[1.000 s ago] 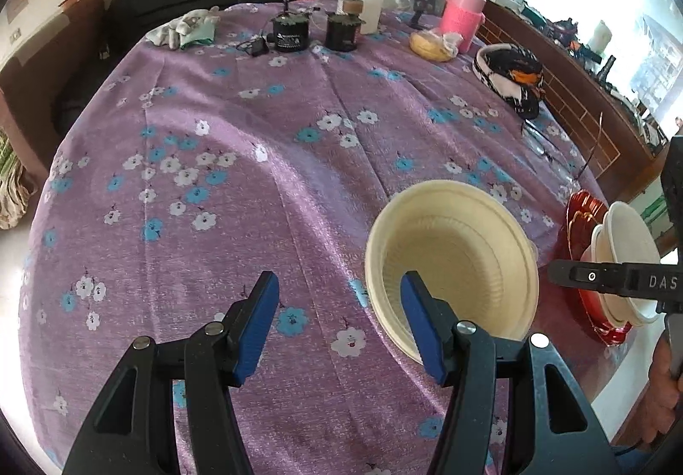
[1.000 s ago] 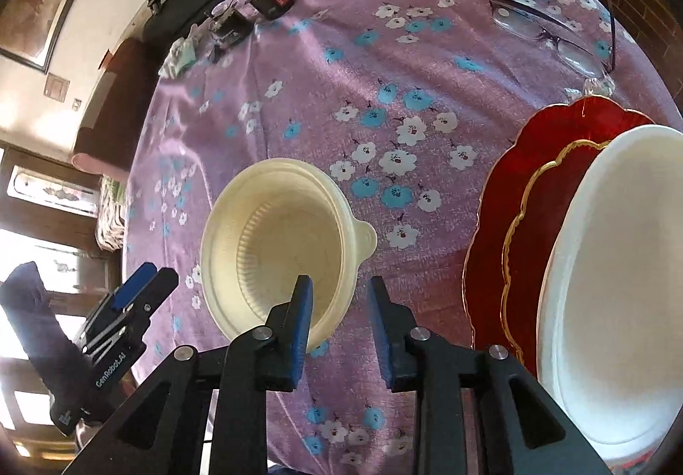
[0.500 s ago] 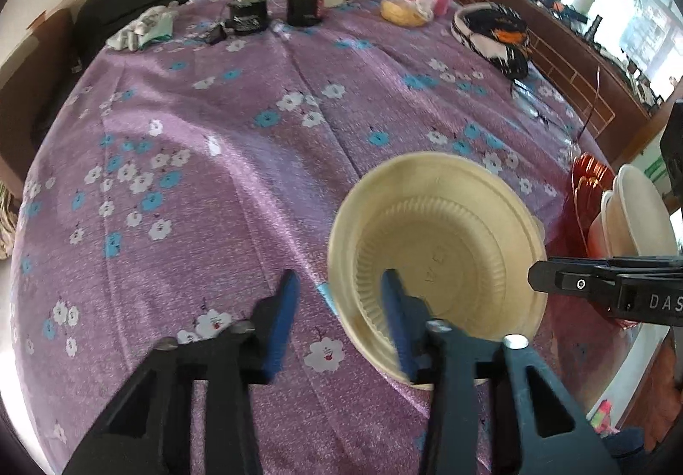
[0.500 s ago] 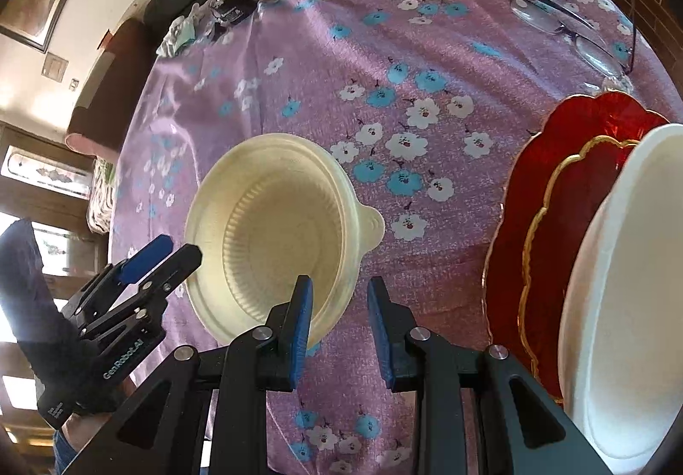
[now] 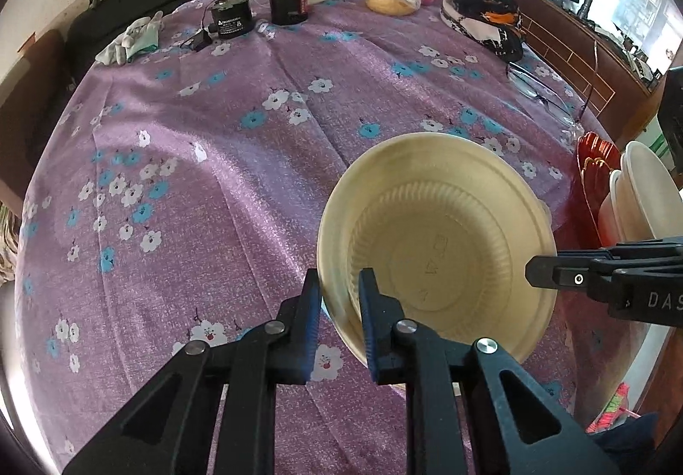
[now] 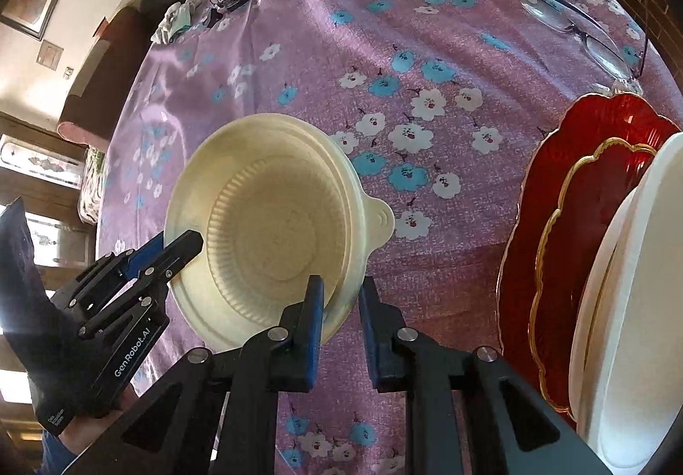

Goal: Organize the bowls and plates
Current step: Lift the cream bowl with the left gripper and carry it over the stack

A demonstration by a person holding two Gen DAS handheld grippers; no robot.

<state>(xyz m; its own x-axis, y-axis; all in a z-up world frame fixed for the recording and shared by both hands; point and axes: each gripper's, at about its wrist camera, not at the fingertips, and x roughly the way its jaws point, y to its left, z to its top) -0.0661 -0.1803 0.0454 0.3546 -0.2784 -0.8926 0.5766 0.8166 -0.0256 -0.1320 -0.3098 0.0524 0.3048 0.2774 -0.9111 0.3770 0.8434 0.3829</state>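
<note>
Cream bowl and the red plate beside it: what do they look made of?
Cream bowl: probably thin moulded plastic or pulp, matte, with pressed ribs, a moulded tab and embossed marks on its base. Red plate: likely glass or glazed ceramic, since it is glossy, faintly translucent, with a scalloped gilt rim. Neither is certain.

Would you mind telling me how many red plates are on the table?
2, stacked at the table's right edge: a larger red plate underneath and a gold-rimmed red plate on it, partly covered by white dishes. More may be hidden beneath.
</note>
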